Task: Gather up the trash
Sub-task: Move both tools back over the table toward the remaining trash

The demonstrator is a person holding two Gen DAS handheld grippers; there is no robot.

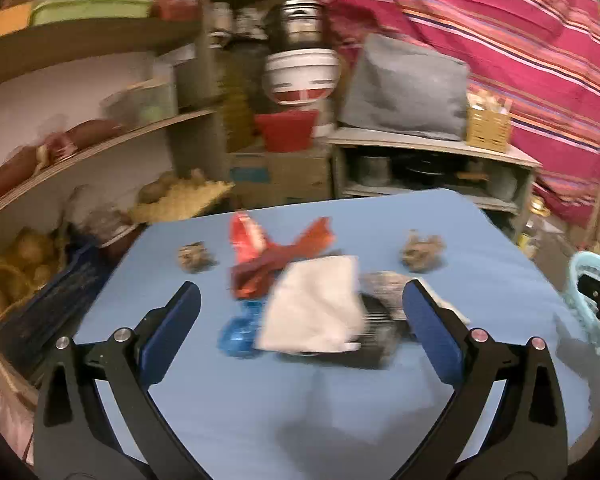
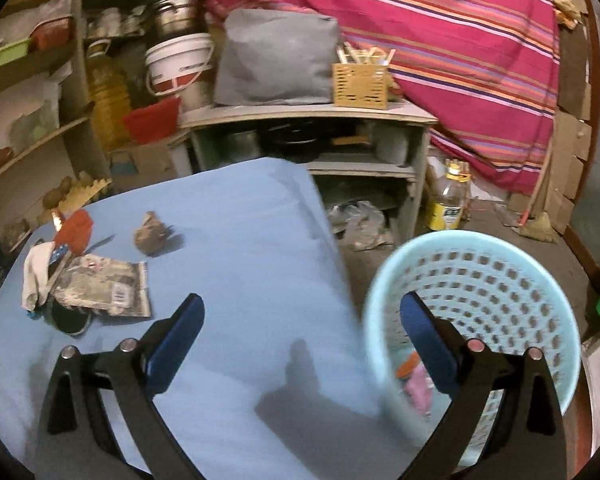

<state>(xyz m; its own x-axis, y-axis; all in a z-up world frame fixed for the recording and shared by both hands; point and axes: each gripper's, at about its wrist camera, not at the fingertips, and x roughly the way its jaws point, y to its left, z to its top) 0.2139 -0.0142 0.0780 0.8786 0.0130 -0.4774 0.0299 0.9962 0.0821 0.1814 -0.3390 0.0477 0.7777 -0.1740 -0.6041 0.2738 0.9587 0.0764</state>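
Left claw [image 1: 302,312], jaws spread and empty, faces a heap just ahead on the blue table [image 1: 380,392]: crumpled white paper sheet [image 1: 314,312] and red foil wrapper [image 1: 260,256], light, limp, best pinched at a raised fold. Right claw [image 2: 300,328], also spread and empty, straddles the pale-blue perforated plastic basket [image 2: 492,280] rim. No lettering is legible.

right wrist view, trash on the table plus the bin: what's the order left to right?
white wrapper → red wrapper → printed silver packet → brown crumpled paper ball → light blue basket
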